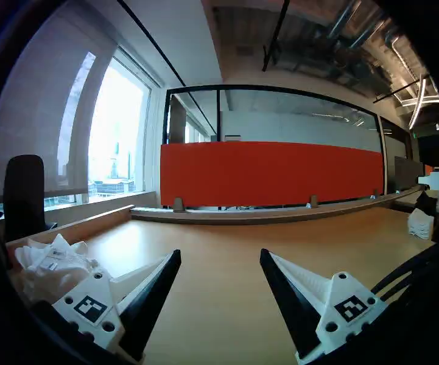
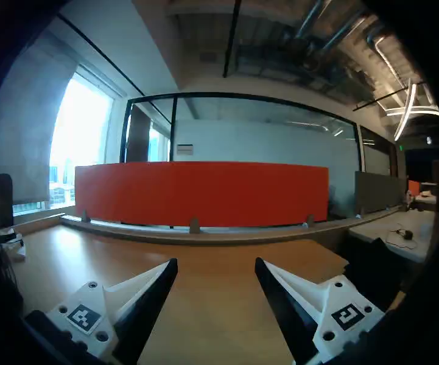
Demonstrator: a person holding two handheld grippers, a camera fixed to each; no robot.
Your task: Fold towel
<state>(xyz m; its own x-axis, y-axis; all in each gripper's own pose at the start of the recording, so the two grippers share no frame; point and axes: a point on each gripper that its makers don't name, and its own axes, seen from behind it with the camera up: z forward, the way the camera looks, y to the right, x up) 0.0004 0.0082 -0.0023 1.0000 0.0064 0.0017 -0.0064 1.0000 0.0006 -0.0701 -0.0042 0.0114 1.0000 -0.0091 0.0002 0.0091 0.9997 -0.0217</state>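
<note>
A crumpled pile of white towels (image 1: 52, 267) lies at the left end of the wooden table (image 1: 231, 249), just beyond my left gripper's left finger. The left gripper (image 1: 219, 261) hovers low over the table, open, with only bare wood between its fingers. A small stack of folded white towels (image 1: 420, 224) sits at the far right of that view. In the right gripper view, my right gripper (image 2: 215, 267) is also open over the wooden table (image 2: 219, 267), nothing between its fingers. A bit of white cloth (image 2: 13, 248) shows at the far left edge.
An orange divider panel (image 1: 268, 173) runs along the table's far edge, seen again as an orange panel (image 2: 201, 191). A black chair (image 1: 23, 194) stands at the left by the window. Another desk (image 2: 396, 234) with small items lies to the right, past the table's edge.
</note>
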